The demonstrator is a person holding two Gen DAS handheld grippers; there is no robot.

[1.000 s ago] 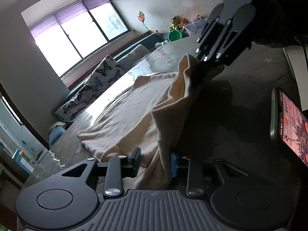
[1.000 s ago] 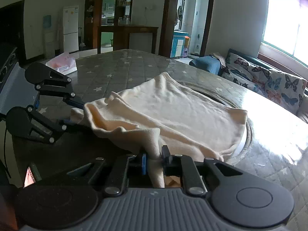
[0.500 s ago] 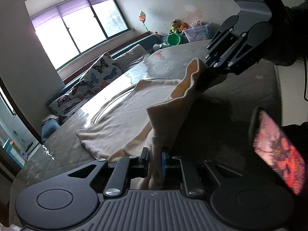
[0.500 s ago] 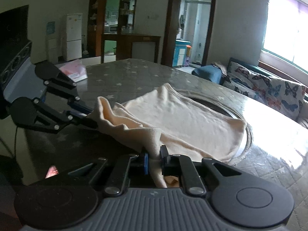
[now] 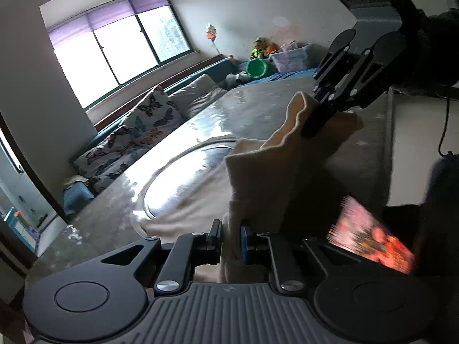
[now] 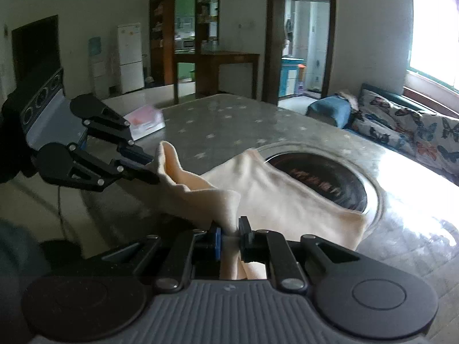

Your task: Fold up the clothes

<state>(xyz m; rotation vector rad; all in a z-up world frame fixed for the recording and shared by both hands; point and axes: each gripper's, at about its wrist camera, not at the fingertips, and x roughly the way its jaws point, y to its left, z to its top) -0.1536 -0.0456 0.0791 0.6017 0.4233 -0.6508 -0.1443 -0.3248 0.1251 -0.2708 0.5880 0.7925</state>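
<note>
A: Cream-coloured soft knit garment (image 6: 275, 189), where does it lie now?

B: Most of it rests on the grey star-patterned table (image 6: 218, 126), and one part covers the near rim of the round metal-ringed inset (image 6: 370, 180) in that table. The edge on the near side of the inset is lifted off the table, because both tools hold it.

A: How do the tools hold it?

B: The left gripper (image 5: 231, 239) has its jaws almost together, with a fold of the cloth pressed between the pads. The right gripper (image 6: 229, 236) is the same, nearly closed, with a bunch of the cloth squeezed between its pads. In the left wrist view the right gripper (image 5: 311, 127) bites one corner, and in the right wrist view the left gripper (image 6: 149, 169) bites the other corner.

A: So which way does the cloth run from the grippers?

B: The held edge stretches between the two grippers, and it sags a little in the middle. The long body of the garment runs forward and down from them, toward the inset and over it. Neither hand looks nearer to the inset; they seem about level with each other.

A: What does the next move need?

B: I think the lifted edge must travel forward over the inset to meet the far edge. Both hands should keep together, otherwise the fold becomes crooked.
</note>
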